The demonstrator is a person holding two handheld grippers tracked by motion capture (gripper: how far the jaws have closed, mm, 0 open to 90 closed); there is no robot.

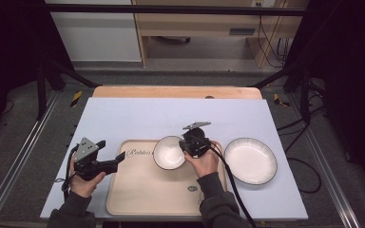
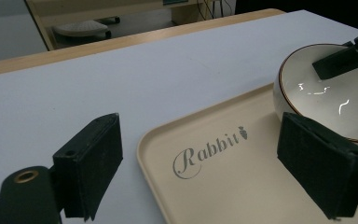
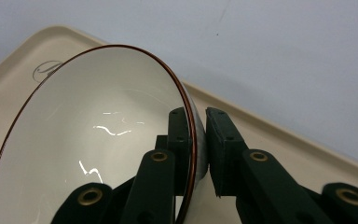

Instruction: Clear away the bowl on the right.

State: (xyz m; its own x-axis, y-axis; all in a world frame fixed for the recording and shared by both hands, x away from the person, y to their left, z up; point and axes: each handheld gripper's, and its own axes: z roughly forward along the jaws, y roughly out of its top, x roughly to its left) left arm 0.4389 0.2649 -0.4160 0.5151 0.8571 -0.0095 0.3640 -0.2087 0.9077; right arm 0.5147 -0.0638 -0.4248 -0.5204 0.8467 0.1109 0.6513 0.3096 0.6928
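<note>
I am pinching the white bowl (image 1: 169,152) by its rim with the right gripper (image 1: 188,146): in the right gripper view one jaw is sitting inside the brown-edged wall and the other outside, pressed together on it. The bowl is sitting at the far right part of the beige tray (image 1: 145,190), just past the "Rabbit" lettering (image 2: 209,148). My left gripper (image 1: 115,160) is hovering at the tray's left edge with its jaws spread wide and nothing between them; in the left gripper view they are framing the tray's near corner and the lettering. A white plate with a dark rim (image 1: 250,160) is lying just beside the tray's right edge. The tray is resting on a pale blue-grey sheet (image 1: 138,116) that is covering a wooden table (image 1: 176,91), whose bare strip is showing beyond the tray. Farther past the tray I am seeing grey floor, a light wooden desk (image 1: 195,23) with cables hanging at its right, and black frame bars on both sides.
</note>
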